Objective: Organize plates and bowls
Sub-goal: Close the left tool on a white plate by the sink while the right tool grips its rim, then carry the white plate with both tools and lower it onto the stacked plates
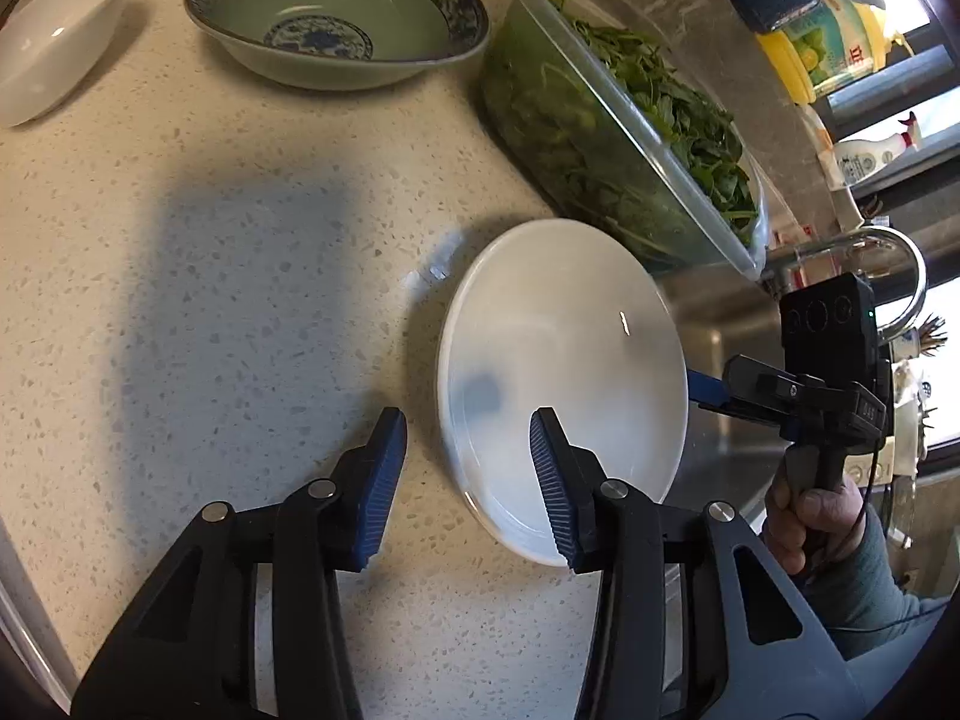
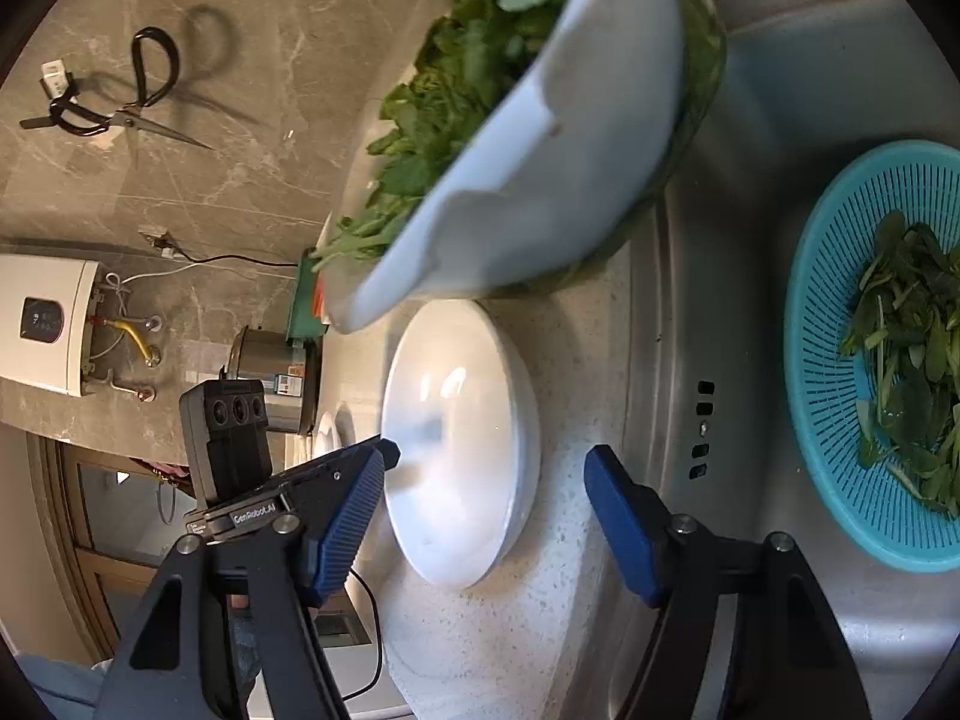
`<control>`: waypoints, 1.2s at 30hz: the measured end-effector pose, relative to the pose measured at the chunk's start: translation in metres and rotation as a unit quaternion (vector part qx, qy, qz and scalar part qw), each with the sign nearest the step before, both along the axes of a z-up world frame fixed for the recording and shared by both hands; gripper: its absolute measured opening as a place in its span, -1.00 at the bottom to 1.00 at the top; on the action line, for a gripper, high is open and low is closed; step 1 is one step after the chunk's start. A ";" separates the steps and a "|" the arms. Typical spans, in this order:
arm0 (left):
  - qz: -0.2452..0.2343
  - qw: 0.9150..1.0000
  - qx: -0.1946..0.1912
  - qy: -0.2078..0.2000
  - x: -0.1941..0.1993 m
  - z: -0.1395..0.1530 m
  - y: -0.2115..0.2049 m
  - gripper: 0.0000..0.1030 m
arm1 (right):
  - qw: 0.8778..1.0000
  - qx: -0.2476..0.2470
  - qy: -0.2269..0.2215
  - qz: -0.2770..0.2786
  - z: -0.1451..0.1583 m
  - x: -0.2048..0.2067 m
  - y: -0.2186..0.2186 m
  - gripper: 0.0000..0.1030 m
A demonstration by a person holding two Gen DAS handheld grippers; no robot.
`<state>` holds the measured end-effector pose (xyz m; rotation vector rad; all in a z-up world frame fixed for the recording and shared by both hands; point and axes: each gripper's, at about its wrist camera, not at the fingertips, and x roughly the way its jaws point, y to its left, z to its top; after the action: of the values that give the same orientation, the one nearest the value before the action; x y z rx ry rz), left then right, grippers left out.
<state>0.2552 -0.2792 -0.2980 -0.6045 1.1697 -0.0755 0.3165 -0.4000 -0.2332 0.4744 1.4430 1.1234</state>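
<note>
A white plate [image 1: 564, 372] lies on the speckled counter beside the sink; the right wrist view shows the plate [image 2: 462, 420] too. My left gripper [image 1: 465, 420] straddles its near-left rim, with one finger over the plate's inside and the other over the counter. The pads stand apart from the rim, so it is open. My right gripper [image 2: 486, 462] straddles the opposite rim in the same way, also open with nothing pressed. In the left wrist view the right gripper's blue fingertip [image 1: 705, 385] sits at the plate's right edge, with a hand on its handle.
A green bowl with a blue pattern [image 1: 336, 18] and a white bowl [image 1: 54, 36] sit at the far end of the counter. A glass dish of leafy greens [image 1: 624, 120] stands just beyond the plate. The steel sink [image 2: 750, 120] holds a teal colander [image 2: 840, 420] of greens.
</note>
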 end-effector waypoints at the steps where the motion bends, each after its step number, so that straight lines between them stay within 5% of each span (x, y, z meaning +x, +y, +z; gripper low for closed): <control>1: -0.002 1.000 -0.004 0.002 0.002 -0.002 0.000 -0.25 | 1.000 -0.003 0.001 0.001 -0.001 0.000 0.000 0.37; 6: -0.004 1.000 -0.015 0.003 0.012 -0.009 0.003 -0.49 | 1.000 -0.012 0.008 -0.010 -0.007 0.007 0.001 0.16; 8: -0.013 1.000 0.000 0.010 0.016 -0.010 0.001 -0.77 | 0.999 -0.031 0.007 -0.015 -0.010 0.009 0.002 -0.01; 12: -0.017 1.000 0.001 0.013 0.020 -0.012 -0.001 -0.78 | 0.998 -0.063 -0.006 -0.014 -0.012 0.006 0.003 -0.22; 21: -0.015 1.000 0.007 0.023 0.019 -0.012 -0.003 -0.87 | 0.993 -0.105 -0.052 -0.004 0.002 0.000 0.008 -0.37; 28: -0.031 0.999 -0.010 0.023 0.017 -0.015 -0.017 -0.89 | 0.997 -0.066 0.005 -0.028 -0.006 0.004 -0.006 -0.43; 36: -0.024 0.999 -0.014 0.023 0.012 -0.017 -0.013 -0.91 | 0.997 -0.065 0.018 -0.026 -0.008 0.001 -0.007 -0.52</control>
<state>0.2675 -0.2924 -0.3145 -0.6058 1.2306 -0.1194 0.3176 -0.4073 -0.2410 0.4393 1.5177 0.9769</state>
